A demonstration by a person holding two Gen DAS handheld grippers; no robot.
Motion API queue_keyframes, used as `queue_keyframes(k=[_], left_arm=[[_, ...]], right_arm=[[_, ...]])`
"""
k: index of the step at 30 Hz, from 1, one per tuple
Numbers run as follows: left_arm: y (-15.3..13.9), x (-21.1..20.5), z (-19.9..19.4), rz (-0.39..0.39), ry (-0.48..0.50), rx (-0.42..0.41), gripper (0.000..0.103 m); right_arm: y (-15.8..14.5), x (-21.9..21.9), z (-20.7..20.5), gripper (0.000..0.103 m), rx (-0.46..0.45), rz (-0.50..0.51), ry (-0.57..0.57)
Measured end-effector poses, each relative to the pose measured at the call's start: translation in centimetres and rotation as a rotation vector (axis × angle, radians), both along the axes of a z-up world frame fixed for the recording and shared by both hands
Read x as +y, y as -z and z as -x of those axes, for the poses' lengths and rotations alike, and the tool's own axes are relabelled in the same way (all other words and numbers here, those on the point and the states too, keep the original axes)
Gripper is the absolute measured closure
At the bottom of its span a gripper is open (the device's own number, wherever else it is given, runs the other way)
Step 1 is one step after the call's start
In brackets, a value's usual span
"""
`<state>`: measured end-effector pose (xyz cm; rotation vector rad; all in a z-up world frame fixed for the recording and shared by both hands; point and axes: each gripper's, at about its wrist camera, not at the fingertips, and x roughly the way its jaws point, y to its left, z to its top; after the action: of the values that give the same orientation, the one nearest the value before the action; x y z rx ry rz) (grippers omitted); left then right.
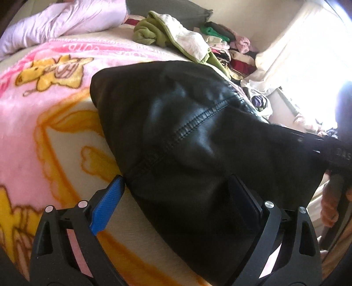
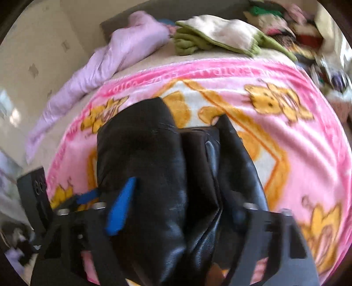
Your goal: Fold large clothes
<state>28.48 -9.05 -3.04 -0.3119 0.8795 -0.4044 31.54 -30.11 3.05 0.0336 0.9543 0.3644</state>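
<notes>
In the left wrist view, the left gripper (image 1: 176,193) is sitting at six o'clock with its jaws spread wide, and a black leather garment (image 1: 193,132) is lying between them. The blue pad on the left finger (image 1: 107,206) is standing just beside the leather's edge; whether it is touching cannot be told. The right finger's pad (image 1: 244,198) is lying against the dark leather, but nothing is showing a squeeze. The garment is spreading from six o'clock up toward the centre, a stitched seam running diagonally across it, and it is resting on a pink blanket (image 1: 44,123) printed with yellow cartoon figures. At twelve o'clock a green and white cloth (image 1: 176,35) is lying crumpled, a lilac quilt (image 1: 66,19) is bunching at eleven o'clock, and a pile of mixed clothes (image 1: 231,50) is sitting at one o'clock. At three o'clock part of the other black tool is reaching in over the leather.

In the right wrist view, blurred by motion, the right gripper (image 2: 173,209) is sitting at six o'clock, the black leather garment (image 2: 154,154) hanging bunched in folds between its fingers. The blue left finger (image 2: 121,206) is lying against the leather; the other is hidden behind the folds, so whether the jaws are pinching cannot be told. The pink blanket (image 2: 297,143) is filling the view behind. At eight o'clock the left gripper's (image 2: 88,195) blue pad is showing.
</notes>
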Motion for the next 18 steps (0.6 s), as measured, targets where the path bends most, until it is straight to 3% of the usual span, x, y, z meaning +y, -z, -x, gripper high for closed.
queue_keyframes(k=[1, 3, 7, 10, 14, 18], left_arm=[[0.0, 0.1, 0.0, 0.001, 0.0, 0.0, 0.016], [-0.3, 0.4, 0.1, 0.007, -0.003, -0.005, 0.016], [-2.4, 1.5, 1.0, 0.059, 0.006, -0.056, 0.01], [-3.3, 1.7, 1.4, 0.051, 0.014, -0.075, 0.01], [-2.4, 1.5, 0.9, 0.077, 0.02, -0.033, 0.01], [-0.2, 0.2, 0.2, 0.125, 0.066, 0.037, 0.01]], right_arm=[[-0.3, 0.9, 0.5, 0.075, -0.04, 0.043, -0.023], [-1.4, 2.1, 1.7, 0.081, -0.116, 0.09, -0.057], [-4.6, 2.4, 4.2, 0.083, -0.272, 0.066, -0.113], [-6.0, -0.6, 4.4, 0.083, -0.35, 0.021, -0.056], [-3.1, -6.3, 2.1, 0.083, -0.281, -0.058, 0.05], [4.2, -11.0, -0.7, 0.079, -0.097, -0.117, 0.147]])
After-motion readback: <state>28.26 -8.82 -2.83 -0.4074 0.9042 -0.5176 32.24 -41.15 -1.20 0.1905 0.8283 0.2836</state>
